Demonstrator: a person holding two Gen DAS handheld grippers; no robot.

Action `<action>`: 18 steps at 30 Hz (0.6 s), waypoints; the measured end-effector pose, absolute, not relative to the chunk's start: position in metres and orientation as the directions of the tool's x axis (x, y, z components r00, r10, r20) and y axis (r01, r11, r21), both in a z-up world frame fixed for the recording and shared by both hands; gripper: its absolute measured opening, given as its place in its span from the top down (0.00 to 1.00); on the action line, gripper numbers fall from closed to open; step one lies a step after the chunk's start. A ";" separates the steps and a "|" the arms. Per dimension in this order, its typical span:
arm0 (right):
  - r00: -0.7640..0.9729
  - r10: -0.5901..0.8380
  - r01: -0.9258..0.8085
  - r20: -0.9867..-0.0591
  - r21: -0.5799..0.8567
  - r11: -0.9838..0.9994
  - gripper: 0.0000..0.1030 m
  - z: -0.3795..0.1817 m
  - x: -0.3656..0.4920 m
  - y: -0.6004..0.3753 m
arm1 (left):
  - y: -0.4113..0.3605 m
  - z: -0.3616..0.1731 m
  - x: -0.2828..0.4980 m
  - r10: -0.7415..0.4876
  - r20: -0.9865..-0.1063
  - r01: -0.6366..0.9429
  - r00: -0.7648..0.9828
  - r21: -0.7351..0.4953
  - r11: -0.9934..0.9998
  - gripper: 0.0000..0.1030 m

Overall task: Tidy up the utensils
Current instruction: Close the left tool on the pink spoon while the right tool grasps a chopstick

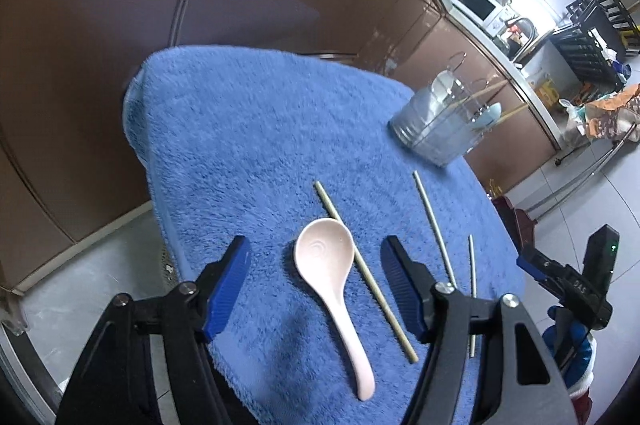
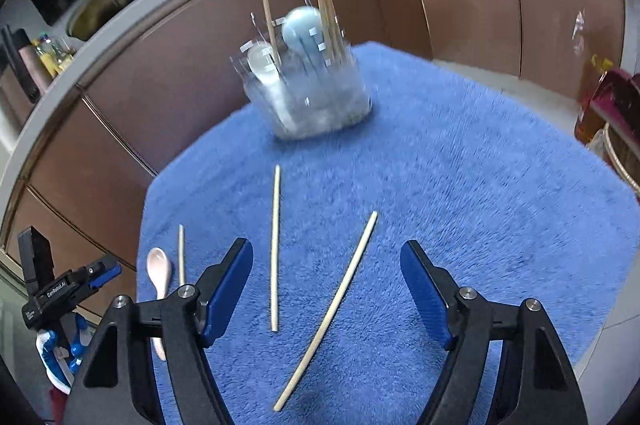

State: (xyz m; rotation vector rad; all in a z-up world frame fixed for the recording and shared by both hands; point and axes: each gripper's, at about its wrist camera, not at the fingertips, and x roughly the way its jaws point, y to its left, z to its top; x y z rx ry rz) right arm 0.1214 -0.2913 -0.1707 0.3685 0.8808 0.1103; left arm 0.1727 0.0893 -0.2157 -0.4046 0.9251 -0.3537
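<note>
Blue towel: covers the centre of the frame. Left gripper: bottom centre, jaws spread wide, nothing between the pads. Pink spoon: lies between the fingers, bowl toward the top. Chopstick: touching the spoon's right edge, slanting to lower right. Two more chopsticks: further right, partly hidden by the right finger. Clear holder: upper right on the towel, with a blue spoon and chopsticks inside. Right gripper: right edge, state unclear.
</note>
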 end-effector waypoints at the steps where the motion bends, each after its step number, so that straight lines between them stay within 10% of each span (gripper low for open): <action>1: 0.627 0.244 0.059 -0.740 0.357 0.932 0.27 -0.174 0.124 -0.291 | 0.089 -0.220 0.177 -0.471 -0.695 0.121 0.543 -0.490 0.863 0.44; 18: 0.509 0.254 0.084 -0.822 0.341 0.936 0.35 -0.212 0.156 -0.294 | 0.079 -0.254 0.205 -0.533 -0.730 0.157 0.428 -0.520 0.839 0.74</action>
